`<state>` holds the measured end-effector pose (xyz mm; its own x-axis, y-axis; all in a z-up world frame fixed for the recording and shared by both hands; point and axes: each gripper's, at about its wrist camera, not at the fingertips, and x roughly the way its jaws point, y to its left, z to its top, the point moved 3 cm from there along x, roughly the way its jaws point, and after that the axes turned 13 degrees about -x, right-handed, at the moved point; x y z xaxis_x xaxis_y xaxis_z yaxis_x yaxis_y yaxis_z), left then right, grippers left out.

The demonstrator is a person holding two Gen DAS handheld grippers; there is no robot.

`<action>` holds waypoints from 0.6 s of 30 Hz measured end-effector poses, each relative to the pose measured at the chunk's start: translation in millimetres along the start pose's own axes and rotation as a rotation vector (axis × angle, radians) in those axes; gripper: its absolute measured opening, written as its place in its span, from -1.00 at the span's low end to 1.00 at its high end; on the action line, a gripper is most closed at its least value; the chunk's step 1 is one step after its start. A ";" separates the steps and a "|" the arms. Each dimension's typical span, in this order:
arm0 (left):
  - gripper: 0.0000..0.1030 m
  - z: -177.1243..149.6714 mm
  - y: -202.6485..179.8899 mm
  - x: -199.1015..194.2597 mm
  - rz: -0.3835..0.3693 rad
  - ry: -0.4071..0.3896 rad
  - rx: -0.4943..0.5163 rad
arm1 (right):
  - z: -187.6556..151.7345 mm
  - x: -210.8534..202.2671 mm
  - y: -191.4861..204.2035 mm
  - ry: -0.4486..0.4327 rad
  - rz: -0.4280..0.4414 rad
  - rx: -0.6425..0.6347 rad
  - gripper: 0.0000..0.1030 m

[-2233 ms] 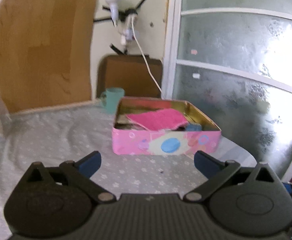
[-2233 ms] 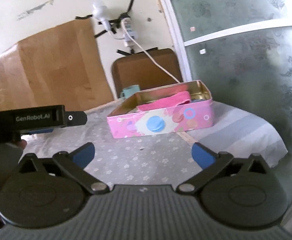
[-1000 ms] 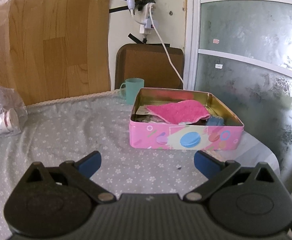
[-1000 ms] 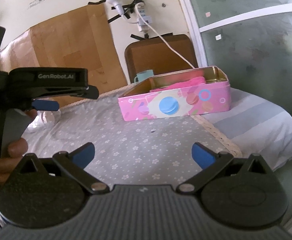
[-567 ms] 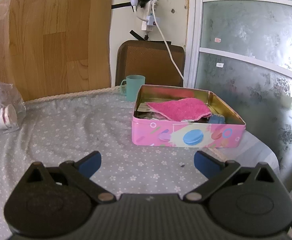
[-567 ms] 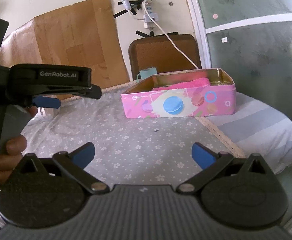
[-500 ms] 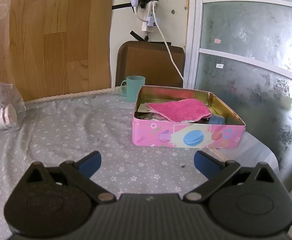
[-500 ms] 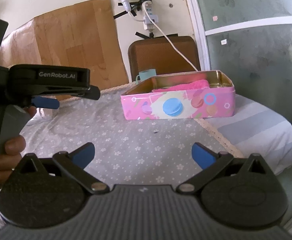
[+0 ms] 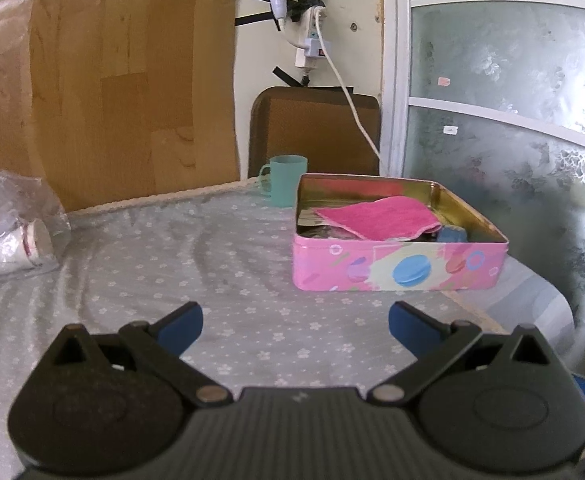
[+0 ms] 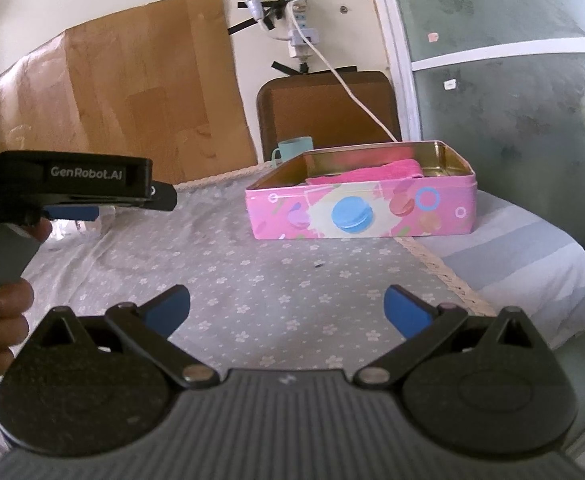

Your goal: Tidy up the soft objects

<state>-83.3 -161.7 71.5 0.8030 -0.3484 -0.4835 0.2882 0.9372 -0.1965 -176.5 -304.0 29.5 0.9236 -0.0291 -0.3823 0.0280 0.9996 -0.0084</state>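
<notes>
A pink macaron-print tin (image 9: 400, 270) (image 10: 356, 214) stands open on the flowered cloth. Inside it a folded pink cloth (image 9: 380, 222) (image 10: 368, 172) lies on top of other items, with a blue object (image 9: 451, 235) at its right. My left gripper (image 9: 294, 322) hovers open and empty over the cloth, short of the tin. My right gripper (image 10: 286, 306) is also open and empty, nearer the table's front. The left gripper's black body (image 10: 72, 186) shows at the left of the right wrist view, held by a hand (image 10: 0, 320).
A teal mug (image 9: 286, 180) stands behind the tin, before a brown chair back (image 9: 316, 132). A clear plastic bag with paper cups (image 9: 12, 236) lies far left. The table edge (image 10: 532, 280) drops off right, beside a frosted glass door (image 9: 512, 120).
Both grippers have pulled back and risen slightly from the tin and stay open. The left gripper's body has come into the right wrist view.
</notes>
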 end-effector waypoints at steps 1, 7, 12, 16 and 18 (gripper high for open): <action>0.99 0.1 3.3 0.0 0.001 0.003 -0.004 | -0.1 0.0 1.7 0.001 0.000 -0.003 1.00; 0.99 3.3 22.4 -2.1 0.032 -0.003 -0.036 | 1.0 3.9 8.6 0.013 -0.002 -0.003 1.00; 0.99 7.2 32.2 -9.8 -0.026 -0.008 -0.077 | 1.2 4.7 12.8 0.012 -0.004 -0.014 1.00; 0.99 6.1 29.8 -13.0 -0.025 -0.024 -0.062 | 1.4 6.1 14.7 0.014 -0.002 -0.019 1.00; 0.99 5.9 28.4 -12.7 -0.028 -0.023 -0.052 | 1.5 6.8 14.1 0.014 -0.001 -0.021 1.00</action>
<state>-82.3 -130.5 77.1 0.8068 -0.3732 -0.4580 0.2833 0.9247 -0.2543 -169.3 -290.1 28.2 0.9180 -0.0303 -0.3954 0.0207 0.9994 -0.0285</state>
